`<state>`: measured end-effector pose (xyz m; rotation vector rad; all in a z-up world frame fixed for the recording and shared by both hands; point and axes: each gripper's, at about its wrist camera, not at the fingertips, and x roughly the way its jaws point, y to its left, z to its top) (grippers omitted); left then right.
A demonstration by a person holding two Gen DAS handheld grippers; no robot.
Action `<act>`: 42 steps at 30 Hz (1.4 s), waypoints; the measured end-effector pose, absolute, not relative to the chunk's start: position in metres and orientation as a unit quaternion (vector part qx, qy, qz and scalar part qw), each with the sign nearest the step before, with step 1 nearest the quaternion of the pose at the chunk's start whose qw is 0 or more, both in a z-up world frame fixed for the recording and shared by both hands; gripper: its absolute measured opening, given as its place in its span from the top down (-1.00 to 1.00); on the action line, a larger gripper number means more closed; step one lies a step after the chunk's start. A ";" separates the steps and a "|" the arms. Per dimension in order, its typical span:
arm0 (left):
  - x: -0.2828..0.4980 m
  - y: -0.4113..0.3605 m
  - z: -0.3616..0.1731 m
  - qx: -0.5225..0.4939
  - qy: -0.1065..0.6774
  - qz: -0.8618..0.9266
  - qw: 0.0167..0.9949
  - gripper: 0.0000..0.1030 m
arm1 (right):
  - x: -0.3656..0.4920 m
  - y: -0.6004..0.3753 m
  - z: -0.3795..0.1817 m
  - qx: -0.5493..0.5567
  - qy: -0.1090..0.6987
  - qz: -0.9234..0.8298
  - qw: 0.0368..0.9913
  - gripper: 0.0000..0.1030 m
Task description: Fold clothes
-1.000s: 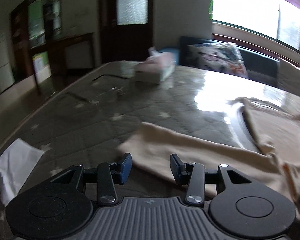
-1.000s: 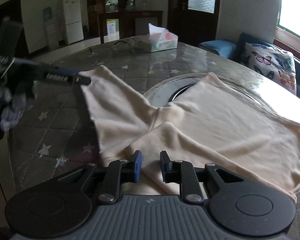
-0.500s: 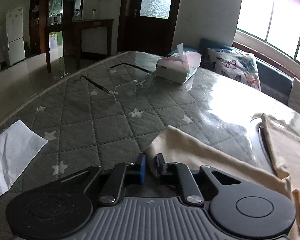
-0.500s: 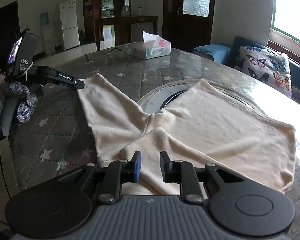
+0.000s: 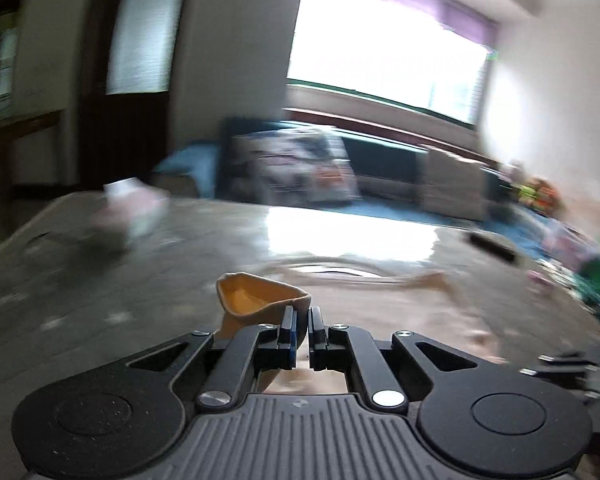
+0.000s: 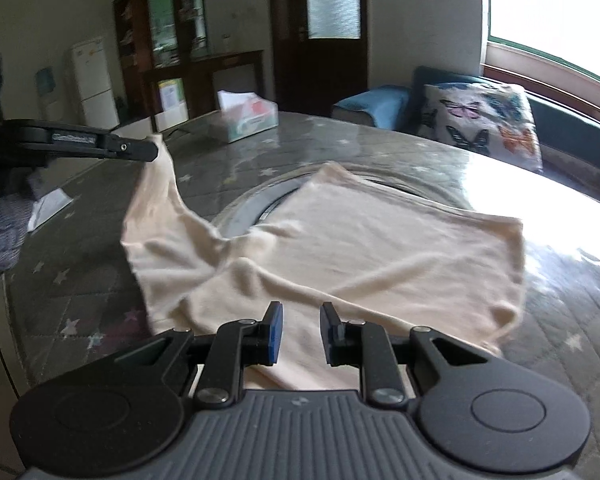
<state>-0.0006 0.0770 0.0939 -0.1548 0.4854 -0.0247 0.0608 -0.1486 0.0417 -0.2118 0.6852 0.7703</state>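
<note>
A cream long-sleeved garment (image 6: pixel 380 248) lies spread on the table, partly over a round turntable. My left gripper (image 5: pixel 303 320) is shut on the end of one sleeve (image 5: pixel 260 300), which bunches up in front of its fingers. In the right wrist view the left gripper (image 6: pixel 154 151) holds that sleeve (image 6: pixel 156 208) lifted off the table at the left. My right gripper (image 6: pixel 301 332) hovers over the near edge of the garment. Its jaws stand a narrow gap apart, and the cloth lies below them, not pinched.
A tissue box (image 6: pixel 252 118) stands at the table's far side. The table (image 6: pixel 92 288) has a quilted star-patterned cover under glass, and its turntable rim (image 6: pixel 256 208) shows beside the garment. White paper (image 6: pixel 50 204) lies at the left edge. A butterfly cushion (image 6: pixel 484 120) rests on a sofa behind.
The left gripper closed on the sleeve end, then lifted it off the table and swung right. The right gripper shifted a little over the garment with its gap unchanged.
</note>
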 end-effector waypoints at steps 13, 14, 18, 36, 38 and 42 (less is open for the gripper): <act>0.009 -0.049 0.062 0.018 0.297 -0.177 0.938 0.81 | 0.070 -0.220 0.037 -0.046 0.341 0.296 0.891 0.62; 0.007 -0.051 0.060 0.021 0.300 -0.179 0.937 0.76 | 0.070 -0.223 0.036 -0.044 0.342 0.294 0.891 0.62; 0.004 -0.040 0.055 0.031 0.296 -0.169 0.940 0.11 | 0.072 -0.225 0.032 -0.036 0.349 0.293 0.890 0.62; -0.054 0.079 0.022 0.025 0.333 -0.032 0.942 -0.12 | 0.080 -0.199 0.007 -0.005 0.395 0.309 0.865 0.59; -0.054 0.081 0.018 0.022 0.336 -0.031 0.941 -0.12 | 0.077 -0.198 0.007 -0.004 0.396 0.310 0.864 0.57; -0.051 0.084 0.017 0.010 0.329 -0.031 0.944 -0.09 | 0.075 -0.196 0.007 -0.003 0.397 0.308 0.864 0.57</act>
